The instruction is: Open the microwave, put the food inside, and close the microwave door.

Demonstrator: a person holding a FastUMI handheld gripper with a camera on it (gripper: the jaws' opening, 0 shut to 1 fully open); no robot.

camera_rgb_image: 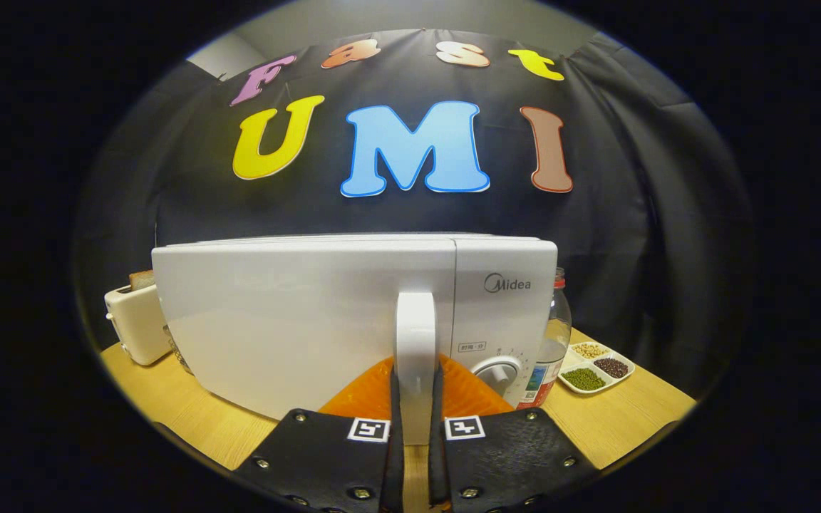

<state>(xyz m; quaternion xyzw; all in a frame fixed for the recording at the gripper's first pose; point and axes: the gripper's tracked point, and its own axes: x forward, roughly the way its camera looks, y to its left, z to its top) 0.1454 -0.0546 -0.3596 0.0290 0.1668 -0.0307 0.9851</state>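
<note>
My hand-held gripper pinches the white door handle of the microwave standing on the counter, and if I pull crookedly the smooth handle may slip free or the oven slide toward the water bottle.

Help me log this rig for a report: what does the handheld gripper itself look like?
The gripper has two broad, flat finger plates with a grained surface. Each is studded with round metal screws and carries one square black-and-white coded tag near its inner edge. Narrow pads line the inner faces, which press on the upright white plastic door handle of the glossy white microwave.
</note>
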